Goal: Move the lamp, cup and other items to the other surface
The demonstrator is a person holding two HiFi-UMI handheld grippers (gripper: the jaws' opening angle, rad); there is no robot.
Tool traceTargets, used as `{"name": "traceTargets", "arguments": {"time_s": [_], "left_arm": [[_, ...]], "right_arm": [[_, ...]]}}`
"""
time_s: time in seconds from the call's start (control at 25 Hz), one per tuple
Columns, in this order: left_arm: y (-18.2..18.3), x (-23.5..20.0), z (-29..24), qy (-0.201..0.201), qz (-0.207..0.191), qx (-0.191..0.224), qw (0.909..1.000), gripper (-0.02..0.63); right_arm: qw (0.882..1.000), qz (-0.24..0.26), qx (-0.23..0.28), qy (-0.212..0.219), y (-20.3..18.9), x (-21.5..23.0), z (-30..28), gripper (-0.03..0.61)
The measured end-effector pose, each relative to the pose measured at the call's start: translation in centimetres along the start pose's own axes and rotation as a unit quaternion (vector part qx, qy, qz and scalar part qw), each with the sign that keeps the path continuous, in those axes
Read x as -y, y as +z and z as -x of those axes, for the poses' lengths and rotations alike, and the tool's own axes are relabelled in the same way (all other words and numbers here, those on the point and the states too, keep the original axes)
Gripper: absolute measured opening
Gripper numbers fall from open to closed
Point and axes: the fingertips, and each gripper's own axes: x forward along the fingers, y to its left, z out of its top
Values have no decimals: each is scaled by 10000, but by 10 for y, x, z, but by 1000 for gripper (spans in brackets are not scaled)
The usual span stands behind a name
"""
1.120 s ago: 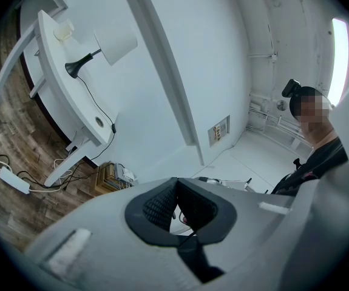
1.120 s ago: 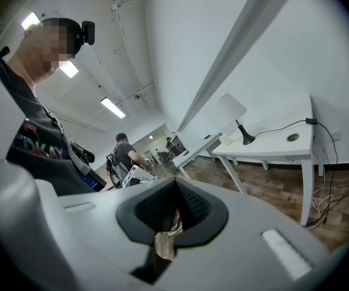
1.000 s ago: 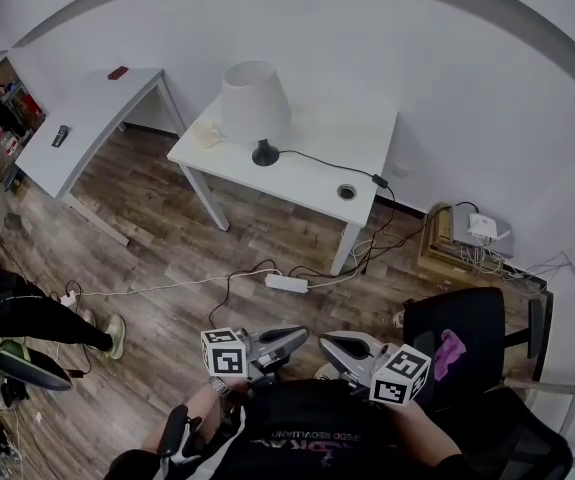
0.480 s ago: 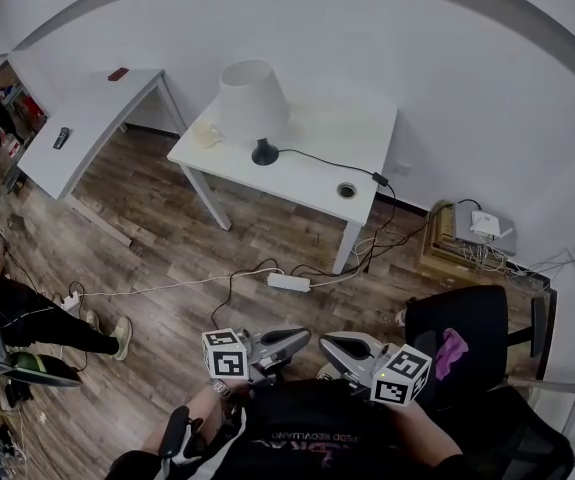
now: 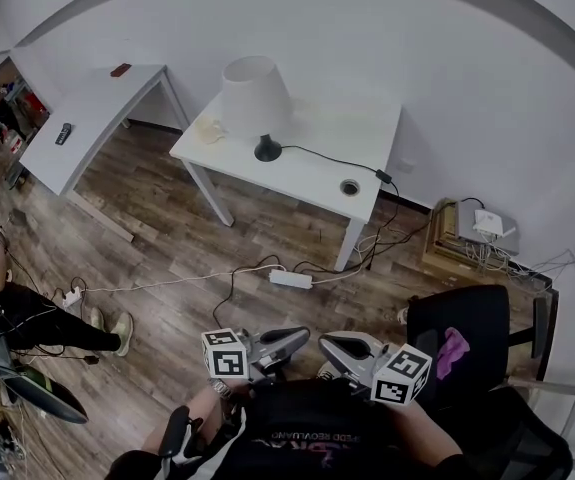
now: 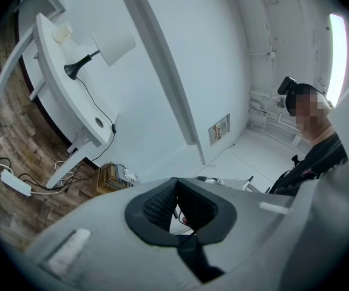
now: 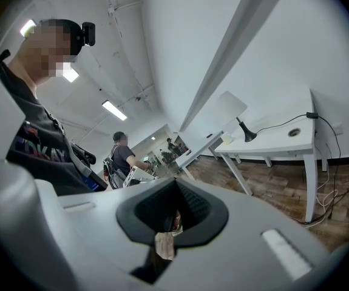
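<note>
One lamp (image 5: 255, 93) and one cup (image 5: 210, 128) by the desk's (image 5: 317, 173) left edge; left gripper (image 5: 304, 335) and right gripper (image 5: 325, 342) closed, empty.

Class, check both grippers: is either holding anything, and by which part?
Nothing is held. The left gripper and the right gripper are both shut and empty; the lamp stands on the far table.

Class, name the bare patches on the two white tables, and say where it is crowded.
Left table: bare between the dark remote and the small red thing. Lamp table: bare behind the cord, towards the wall; crowded at its left end, with lamp and cup.
</note>
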Motion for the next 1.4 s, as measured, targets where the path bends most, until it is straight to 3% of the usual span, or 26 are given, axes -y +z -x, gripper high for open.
{"name": "traceTargets", "arguments": {"time_s": [0.4, 0.6, 0.8, 0.96, 1.4], "left_arm": [[1, 12, -5, -222, -234, -107, 9994, 0], [-2, 12, -3, -40, -297, -123, 9995, 0], [-5, 4, 15, 156, -194, 118, 9996, 0], [10, -9, 40, 314, 33, 393, 9987, 0], [79, -44, 103, 201, -92, 564, 9982, 0]], "right_arm": [[9999, 79, 33, 55, 7, 1, 0, 3], [9999, -56, 39, 117, 6, 5, 1, 4], [9995, -219, -65, 228, 1, 9, -10, 5], [9997, -147, -104, 181, 5, 10, -30, 5], [9991, 134, 214, -340, 38, 5, -104, 12]]}}
